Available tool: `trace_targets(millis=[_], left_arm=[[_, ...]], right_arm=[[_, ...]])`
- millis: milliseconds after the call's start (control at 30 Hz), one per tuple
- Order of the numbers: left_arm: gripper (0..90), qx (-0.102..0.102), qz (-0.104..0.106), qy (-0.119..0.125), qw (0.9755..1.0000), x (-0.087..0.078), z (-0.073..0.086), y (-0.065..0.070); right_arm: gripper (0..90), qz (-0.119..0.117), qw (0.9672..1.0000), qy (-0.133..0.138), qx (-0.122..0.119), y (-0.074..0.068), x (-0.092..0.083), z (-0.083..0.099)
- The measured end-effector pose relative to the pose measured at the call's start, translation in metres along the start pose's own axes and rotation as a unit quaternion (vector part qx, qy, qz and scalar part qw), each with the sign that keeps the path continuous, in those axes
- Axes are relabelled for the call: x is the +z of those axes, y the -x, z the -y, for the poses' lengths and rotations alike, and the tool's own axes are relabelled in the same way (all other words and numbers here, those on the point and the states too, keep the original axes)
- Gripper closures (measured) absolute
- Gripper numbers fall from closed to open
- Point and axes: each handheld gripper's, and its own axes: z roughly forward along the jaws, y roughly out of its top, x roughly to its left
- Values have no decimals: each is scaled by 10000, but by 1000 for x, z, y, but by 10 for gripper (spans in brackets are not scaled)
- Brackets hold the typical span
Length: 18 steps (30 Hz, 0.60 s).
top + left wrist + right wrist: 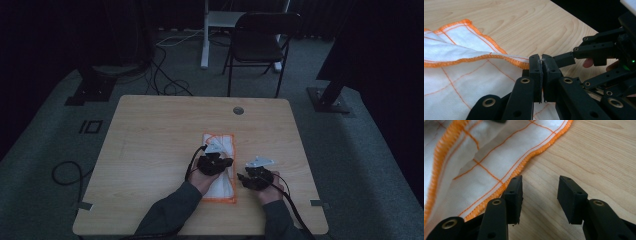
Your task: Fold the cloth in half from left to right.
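A white cloth [220, 190] with an orange hem and thin orange grid lines lies partly folded on the wooden table [150, 150], right of its middle. My left gripper [226, 162] is over the cloth. In the left gripper view its jaws [541, 62] stand together on the cloth's [461, 75] orange hem, lifting a fold of it. My right gripper [243, 177] sits just right of the cloth. It [540, 195] is open over bare wood, with nothing between the pads, and the cloth's [474, 165] edge lies beside its left jaw. One of its fingers [565, 59] reaches close to the left jaws.
A round grommet [238, 110] sits near the table's far edge. A black folding chair [260, 40] and a white desk leg [205, 35] stand beyond the table. Cables [67, 172] lie on the floor at left. Bare wood [586, 150] stretches right of the cloth.
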Motion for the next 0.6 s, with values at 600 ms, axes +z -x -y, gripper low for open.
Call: trace_targets(millis=[600], left_arm=[[754, 250, -346, 22, 9991, -32, 8, -6]], right_arm=[[560, 4, 9992, 388, 64, 3, -5, -12]])
